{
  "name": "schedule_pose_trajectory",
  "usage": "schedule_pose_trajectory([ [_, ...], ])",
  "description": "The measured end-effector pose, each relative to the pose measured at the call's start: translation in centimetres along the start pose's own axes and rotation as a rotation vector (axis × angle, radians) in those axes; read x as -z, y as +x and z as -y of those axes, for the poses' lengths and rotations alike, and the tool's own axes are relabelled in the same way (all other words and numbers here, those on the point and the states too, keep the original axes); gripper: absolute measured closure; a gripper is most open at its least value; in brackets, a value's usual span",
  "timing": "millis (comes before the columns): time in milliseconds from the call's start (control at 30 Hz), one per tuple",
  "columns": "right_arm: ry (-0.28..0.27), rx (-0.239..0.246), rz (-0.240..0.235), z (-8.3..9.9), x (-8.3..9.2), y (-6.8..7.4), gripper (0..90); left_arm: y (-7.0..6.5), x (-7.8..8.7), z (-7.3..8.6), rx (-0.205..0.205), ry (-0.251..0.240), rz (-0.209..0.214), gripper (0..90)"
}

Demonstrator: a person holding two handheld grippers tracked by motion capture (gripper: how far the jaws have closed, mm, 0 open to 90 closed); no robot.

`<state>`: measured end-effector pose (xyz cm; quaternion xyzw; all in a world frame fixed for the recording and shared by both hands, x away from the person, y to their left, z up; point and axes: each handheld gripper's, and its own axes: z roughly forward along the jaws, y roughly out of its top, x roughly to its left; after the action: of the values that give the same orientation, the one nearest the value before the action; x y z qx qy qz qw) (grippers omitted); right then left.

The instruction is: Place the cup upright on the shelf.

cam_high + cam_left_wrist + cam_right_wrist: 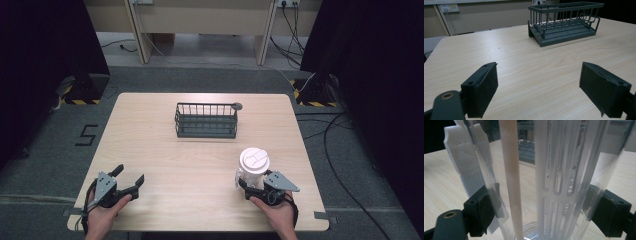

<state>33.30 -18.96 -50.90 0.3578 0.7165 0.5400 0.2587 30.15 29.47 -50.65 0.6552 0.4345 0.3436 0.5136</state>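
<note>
Right gripper point(250, 184) pinches the clear tumbler point(252, 171) near of the wire basket point(206, 120) — light, slick, thin-walled, I'd guess; grip mid-wall, gently. Left gripper point(131, 178) — jaws spread, empty.

Lab recording bay: black curtains point(45, 45), hazard-taped stand bases point(82, 95), floor cables point(335, 150), taped "5" marker point(86, 135).

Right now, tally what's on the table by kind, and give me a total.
Dark grey wire basket: 1
Clear bottle with a white lid, clamped between the right gripper fingers: 1
Small dark round thing at the basket's far right corner, too small to identify: 1
Total: 3 things. The left gripper is open and holds nothing.
</note>
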Motion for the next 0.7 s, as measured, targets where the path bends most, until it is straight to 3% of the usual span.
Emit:
schedule_pose_trajectory([
  [700, 0.009, 0.004, 0.003, -2.5, -1.0, -1.0, 18.4, 0.0, 0.0, 0.0, 0.005, 0.001, -0.002, 14.9],
])
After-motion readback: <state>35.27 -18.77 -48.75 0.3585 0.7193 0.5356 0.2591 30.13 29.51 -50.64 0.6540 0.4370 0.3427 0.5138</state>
